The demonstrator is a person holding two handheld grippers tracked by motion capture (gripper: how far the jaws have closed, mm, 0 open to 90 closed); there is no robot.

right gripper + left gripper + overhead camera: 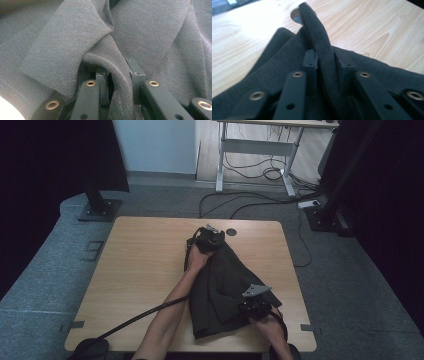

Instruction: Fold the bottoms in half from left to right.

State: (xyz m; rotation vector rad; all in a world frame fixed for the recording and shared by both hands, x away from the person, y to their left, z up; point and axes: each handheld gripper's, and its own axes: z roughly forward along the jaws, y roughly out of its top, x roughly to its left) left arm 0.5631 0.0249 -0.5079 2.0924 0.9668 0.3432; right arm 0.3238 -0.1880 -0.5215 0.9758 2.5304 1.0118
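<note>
In the high view, a dark grey garment [220,287] lies on the light wooden table [140,270], spread from near the far edge down toward the near edge, a little right of the middle. The left gripper [206,240] sits at the garment's far tip, just beside a small round dark cap [231,231] set in the table top. The right gripper [255,304] rests on the garment's near right part, with its grey three-cornered plate on top. Both forearms come in from the near side.

In the left gripper view, a thick folded ridge of the garment [322,57] stands up between the two black jaws. The jaws flank it closely, but whether they press on it cannot be told. Bare table wood [374,27] lies beyond.

In the right gripper view, the jaws are clenched on a fold of the grey fabric [117,75], which bunches up between them, with more loose folds lying beyond.
</note>
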